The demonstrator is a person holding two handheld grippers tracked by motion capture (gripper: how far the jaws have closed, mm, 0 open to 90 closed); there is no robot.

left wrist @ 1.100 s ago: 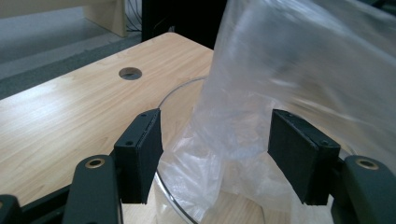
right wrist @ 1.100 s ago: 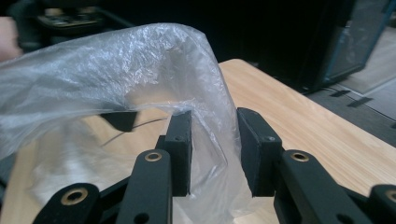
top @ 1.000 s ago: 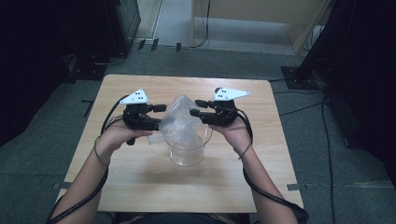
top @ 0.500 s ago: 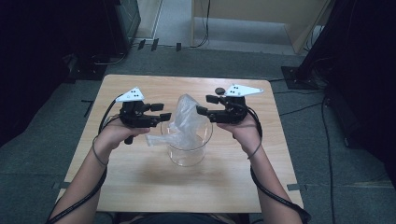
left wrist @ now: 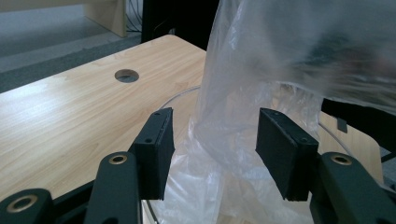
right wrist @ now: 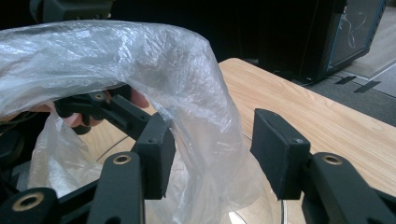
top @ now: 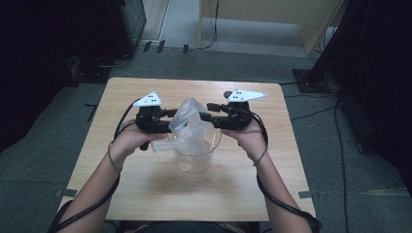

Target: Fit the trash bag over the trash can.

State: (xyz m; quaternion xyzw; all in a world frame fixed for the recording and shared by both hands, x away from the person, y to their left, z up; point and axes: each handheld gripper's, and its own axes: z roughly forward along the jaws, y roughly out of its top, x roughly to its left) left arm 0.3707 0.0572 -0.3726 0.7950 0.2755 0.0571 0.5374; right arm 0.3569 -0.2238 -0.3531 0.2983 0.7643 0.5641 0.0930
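A crumpled clear plastic bag point(top: 189, 127) stands partly inside a clear glass beaker point(top: 196, 154) near the middle of the wooden tabletop point(top: 145, 194), its long axis rising upward out of the rim. The left hand-held gripper point(top: 171, 121) and right hand-held gripper point(top: 204, 116) face each other across it from the left and right edges' sides. In each gripper view the jaws stand wide apart with bag film between them, unpinched. Both hands seem equally near.
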